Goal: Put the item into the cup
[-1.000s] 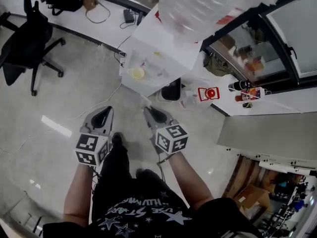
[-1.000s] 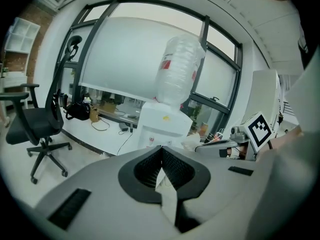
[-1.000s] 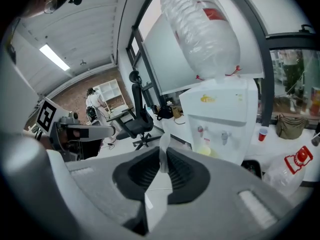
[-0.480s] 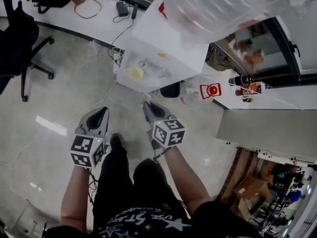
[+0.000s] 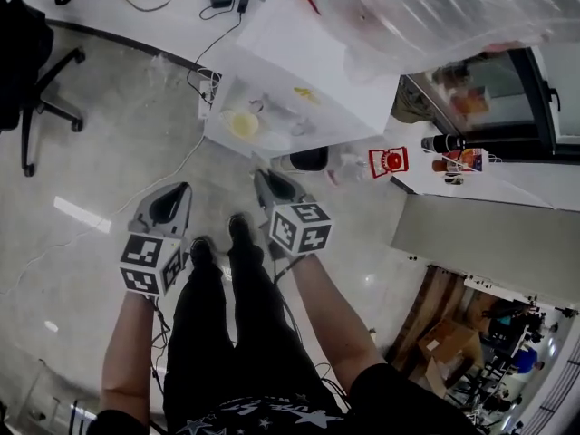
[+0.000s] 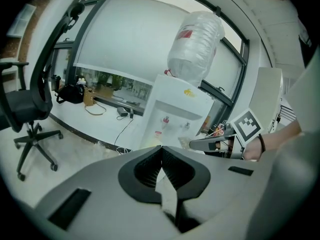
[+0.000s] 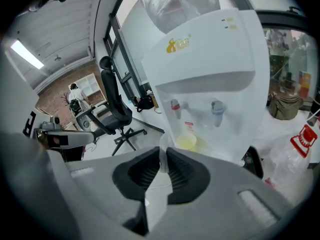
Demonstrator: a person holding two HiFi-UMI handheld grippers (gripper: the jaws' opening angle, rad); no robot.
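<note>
I stand before a white water dispenser (image 5: 299, 71). A yellow cup (image 5: 243, 123) sits in its tap alcove and also shows in the right gripper view as the yellow cup (image 7: 186, 142) under the taps. My right gripper (image 5: 260, 176) points at the dispenser's foot. Seen along its own jaws, the right gripper (image 7: 163, 153) is shut on a thin, translucent white item (image 7: 162, 145) that sticks up between the pads. My left gripper (image 5: 180, 188) hovers beside it over the floor, and in its own view the left gripper (image 6: 161, 149) is shut with nothing in it.
A large clear water bottle (image 5: 435, 7) tops the dispenser. A black office chair (image 5: 27, 53) stands at the far left, with cables along a white ledge (image 5: 163, 16) behind. A red-labelled bottle (image 5: 388, 161) and a black object (image 5: 304, 159) lie near the dispenser's base.
The person has stepped toward the dispenser, feet now forward between the grippers. Both grippers keep their pose and spacing; the right one still pinches the white item.
</note>
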